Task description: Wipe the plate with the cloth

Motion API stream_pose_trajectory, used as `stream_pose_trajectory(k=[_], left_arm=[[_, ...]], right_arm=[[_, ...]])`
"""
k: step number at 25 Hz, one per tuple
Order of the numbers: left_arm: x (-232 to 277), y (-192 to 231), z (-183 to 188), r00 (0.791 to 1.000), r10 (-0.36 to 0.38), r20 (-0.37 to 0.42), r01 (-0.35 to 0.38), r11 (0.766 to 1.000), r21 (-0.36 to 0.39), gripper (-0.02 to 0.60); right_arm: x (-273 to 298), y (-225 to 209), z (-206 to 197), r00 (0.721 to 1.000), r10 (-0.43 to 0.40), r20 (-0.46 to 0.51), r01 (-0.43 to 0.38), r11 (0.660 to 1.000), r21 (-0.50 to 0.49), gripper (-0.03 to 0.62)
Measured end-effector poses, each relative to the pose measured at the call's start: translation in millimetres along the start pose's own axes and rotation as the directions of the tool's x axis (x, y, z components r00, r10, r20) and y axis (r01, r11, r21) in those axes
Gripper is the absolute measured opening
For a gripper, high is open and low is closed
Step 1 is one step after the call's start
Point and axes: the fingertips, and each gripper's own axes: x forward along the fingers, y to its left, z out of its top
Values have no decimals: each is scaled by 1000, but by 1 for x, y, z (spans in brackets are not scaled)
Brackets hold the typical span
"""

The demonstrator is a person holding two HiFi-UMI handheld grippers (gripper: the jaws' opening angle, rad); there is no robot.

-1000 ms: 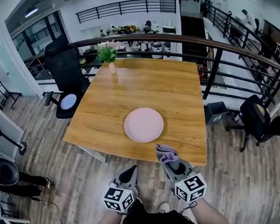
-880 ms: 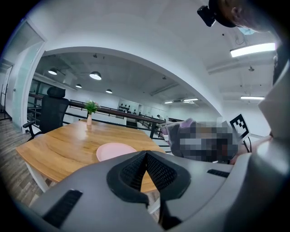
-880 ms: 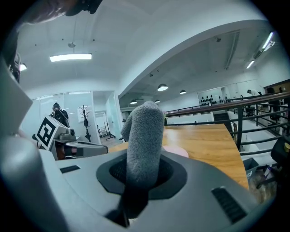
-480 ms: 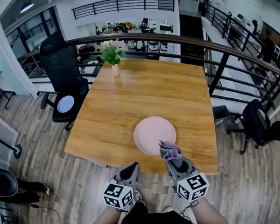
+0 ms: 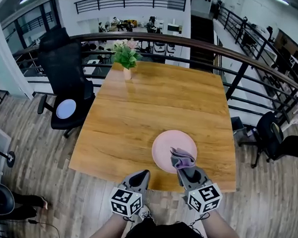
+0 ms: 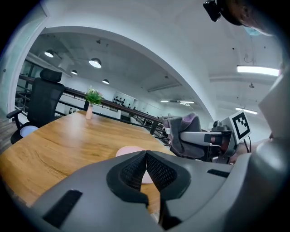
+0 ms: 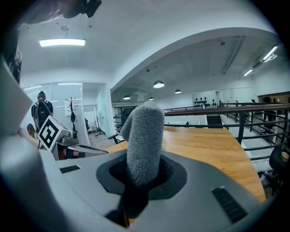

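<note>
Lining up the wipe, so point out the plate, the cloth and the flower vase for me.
plate (image 5: 165, 144): head view, bare pink surface left of the cloth.
cloth (image 5: 183, 158): head view, bunched folds over the plate's near side.
flower vase (image 5: 127, 73): head view, vase body near the table's far edge.

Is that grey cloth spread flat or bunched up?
Bunched up: the cloth stands as a crumpled wad, pinched between the jaws of the right gripper.

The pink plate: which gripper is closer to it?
Right. The right gripper, gripping the cloth, is at the plate's near rim; the left gripper is by the table's edge, apart.
</note>
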Motion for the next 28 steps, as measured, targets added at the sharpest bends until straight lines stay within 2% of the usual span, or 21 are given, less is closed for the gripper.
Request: stream_pose_trajectory(k=[9,15,16,19,28], left_arm=[[7,46,-5,998,-23,-55,21,999,-43,21],[26,53,-15,994,-29,-102,22,998,-64,23],[31,55,-17,993,-26,-113,18,997,-70,26],[51,59,-26,988,-9,-151,-6,995,-97,111],[107,75,-62,962,57,-266,-107,979,-175,147]], right_arm=[[48,19,6,1000,-5,-18,4,1000,-30,72],[69,8,3,999,8,-45,-10,999,-33,72],[73,4,2,999,14,-52,-15,999,-32,72],[87,-10,-5,996,43,-84,-45,999,-29,72],[129,-47,-32,970,158,-187,-162,987,-11,72]])
